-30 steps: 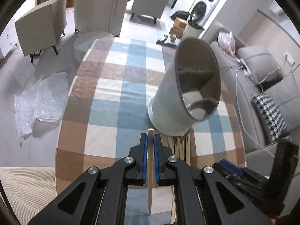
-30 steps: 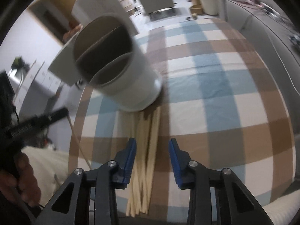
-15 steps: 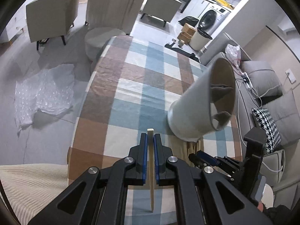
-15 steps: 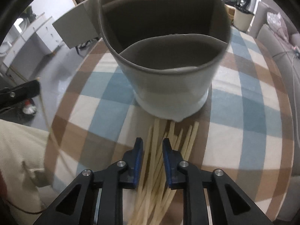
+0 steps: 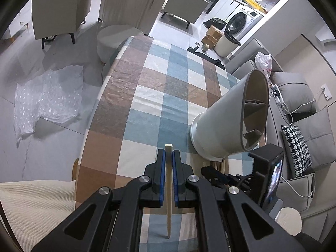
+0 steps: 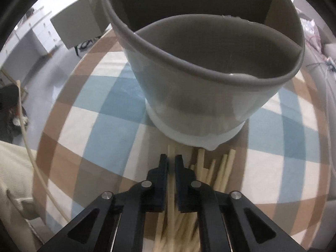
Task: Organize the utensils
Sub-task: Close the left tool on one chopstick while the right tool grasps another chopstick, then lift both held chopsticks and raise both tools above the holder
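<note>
Left claw (image 5: 167, 153) clamped shut on a lone chopstick (image 5: 168, 199), square end poking out past the pads, thin tip hanging free above the checked worktop (image 5: 147, 105). Right claw (image 6: 171, 161) angled steeply down into the pile (image 6: 220, 174) of chopsticks at the foot of the grey holder (image 6: 210, 105), jaws closing with one loose stick (image 6: 170, 152) between them, pressed or all but pressed.

Likely trouble:

- Gripping near the blunt end only, so liable to pivot or droop in the right pads on lifting, then miss the holder mouth.
- Lying touching and crossing its neighbours, so apt to drag a second stick up or fan the pile across the cloth.
- Sitting just beside the holder base; could nudge or tip the holder on rising, since looks light and tall.
- Working close together, as seen from the left wrist; risk of knocking the right claw or the rim while steering the left chopstick towards a compartment.
- Long overhang below the left pads: may catch on the rim and twist out of the grip.
</note>
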`<action>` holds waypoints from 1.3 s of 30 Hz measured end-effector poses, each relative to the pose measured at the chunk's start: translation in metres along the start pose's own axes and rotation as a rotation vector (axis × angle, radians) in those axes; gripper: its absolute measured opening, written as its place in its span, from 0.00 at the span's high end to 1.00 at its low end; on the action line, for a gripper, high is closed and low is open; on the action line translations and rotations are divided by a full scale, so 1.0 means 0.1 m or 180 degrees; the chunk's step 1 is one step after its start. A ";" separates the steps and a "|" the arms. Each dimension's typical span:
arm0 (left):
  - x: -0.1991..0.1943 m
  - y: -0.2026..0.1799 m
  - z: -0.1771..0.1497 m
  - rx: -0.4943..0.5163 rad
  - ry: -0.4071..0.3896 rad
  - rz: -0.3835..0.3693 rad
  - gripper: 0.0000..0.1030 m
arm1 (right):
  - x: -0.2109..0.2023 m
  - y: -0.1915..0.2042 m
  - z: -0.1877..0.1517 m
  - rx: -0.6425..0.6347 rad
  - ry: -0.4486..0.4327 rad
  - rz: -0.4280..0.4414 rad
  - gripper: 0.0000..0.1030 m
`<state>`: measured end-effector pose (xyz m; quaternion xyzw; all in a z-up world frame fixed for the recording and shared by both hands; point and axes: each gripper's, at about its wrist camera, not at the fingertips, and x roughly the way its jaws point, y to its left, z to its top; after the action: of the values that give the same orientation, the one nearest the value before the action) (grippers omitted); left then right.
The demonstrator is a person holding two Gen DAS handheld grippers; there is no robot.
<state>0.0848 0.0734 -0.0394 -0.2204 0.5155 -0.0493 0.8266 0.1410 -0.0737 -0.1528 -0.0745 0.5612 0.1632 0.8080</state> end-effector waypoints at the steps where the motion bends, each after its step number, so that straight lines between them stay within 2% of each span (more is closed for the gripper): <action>1: 0.00 0.00 -0.01 0.0000 -0.0001 0.0009 0.98 | -0.03 -0.01 -0.01 -0.0008 -0.0063 -0.0023 0.94; 7: -0.02 -0.03 -0.02 0.0043 -0.0014 0.0091 0.98 | -0.31 -0.07 -0.07 0.0078 -0.0310 0.0165 0.94; 15: -0.15 -0.25 -0.14 0.0336 -0.0139 0.0165 0.98 | -1.06 -0.37 -0.33 0.0456 -0.0932 0.0508 0.94; 18: -0.18 -0.35 -0.20 0.0457 -0.0157 0.0204 0.98 | -1.16 -0.43 -0.33 0.0628 -0.1082 0.0611 0.94; 23: -0.27 -0.54 -0.27 0.0673 -0.0204 0.0224 0.98 | -1.31 -0.45 -0.33 0.0827 -0.1333 0.0610 0.94; 29: -0.42 -0.71 -0.31 0.0870 -0.0324 0.0200 0.98 | -1.60 -0.56 -0.37 0.1010 -0.1621 0.0752 0.94; 39: -0.53 -0.92 -0.24 0.1113 -0.0360 0.0172 0.98 | -1.81 -0.72 -0.33 0.1148 -0.1900 0.0749 0.94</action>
<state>0.0521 -0.0005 0.0341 -0.0619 0.4576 -0.1035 0.8810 0.0802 -0.1839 -0.0005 0.1851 0.3252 0.1681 0.9120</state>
